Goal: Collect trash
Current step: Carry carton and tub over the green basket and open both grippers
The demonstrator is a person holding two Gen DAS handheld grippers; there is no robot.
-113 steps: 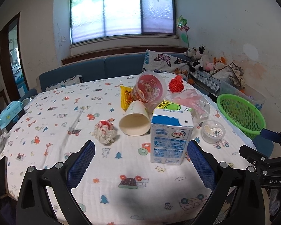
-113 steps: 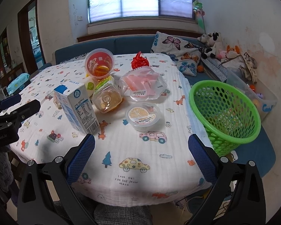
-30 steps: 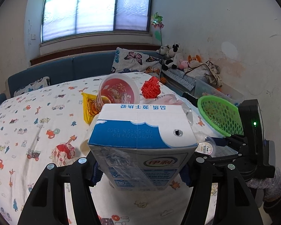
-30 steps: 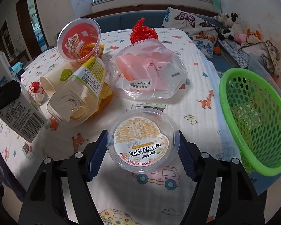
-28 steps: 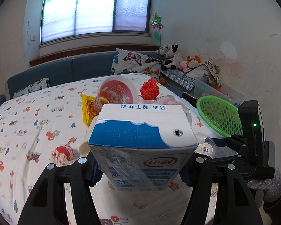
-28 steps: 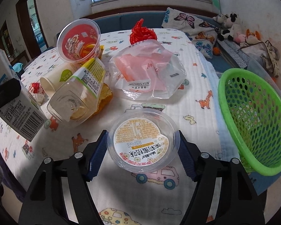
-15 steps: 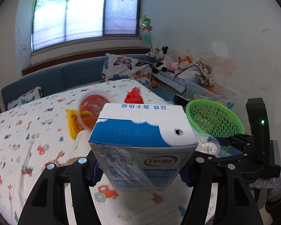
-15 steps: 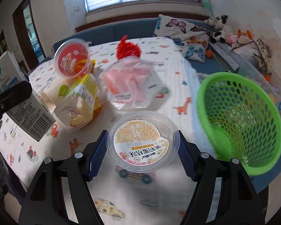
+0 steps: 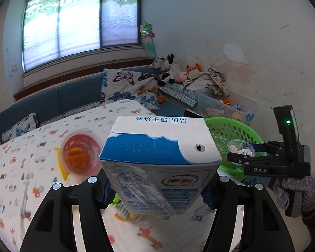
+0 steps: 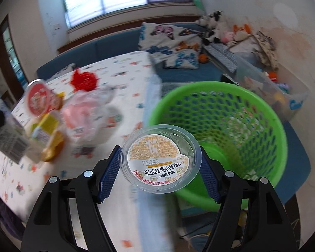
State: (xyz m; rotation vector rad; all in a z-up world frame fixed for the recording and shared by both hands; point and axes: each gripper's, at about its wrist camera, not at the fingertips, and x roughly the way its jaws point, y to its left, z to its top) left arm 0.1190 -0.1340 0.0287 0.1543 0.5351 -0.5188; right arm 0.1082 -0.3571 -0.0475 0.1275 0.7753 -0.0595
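My left gripper (image 9: 157,191) is shut on a blue and white milk carton (image 9: 159,159) and holds it above the table. My right gripper (image 10: 159,168) is shut on a round clear plastic cup (image 10: 159,158) with a printed lid, held at the near rim of the green basket (image 10: 252,113). In the left wrist view the right gripper (image 9: 244,155) holds the cup (image 9: 240,148) over the basket (image 9: 226,130), which the carton partly hides.
On the patterned tablecloth (image 10: 126,67) lie a red noodle cup (image 10: 38,99), a red mesh ball (image 10: 84,79), a clear bag with pink contents (image 10: 88,113) and a yellow-labelled bottle (image 10: 46,134). A blue sofa (image 9: 73,96) with cushions and toys stands behind.
Both grippers have lifted their items off the table and swung right toward the green basket. The cup is now at the basket's rim; the carton is closer to it.
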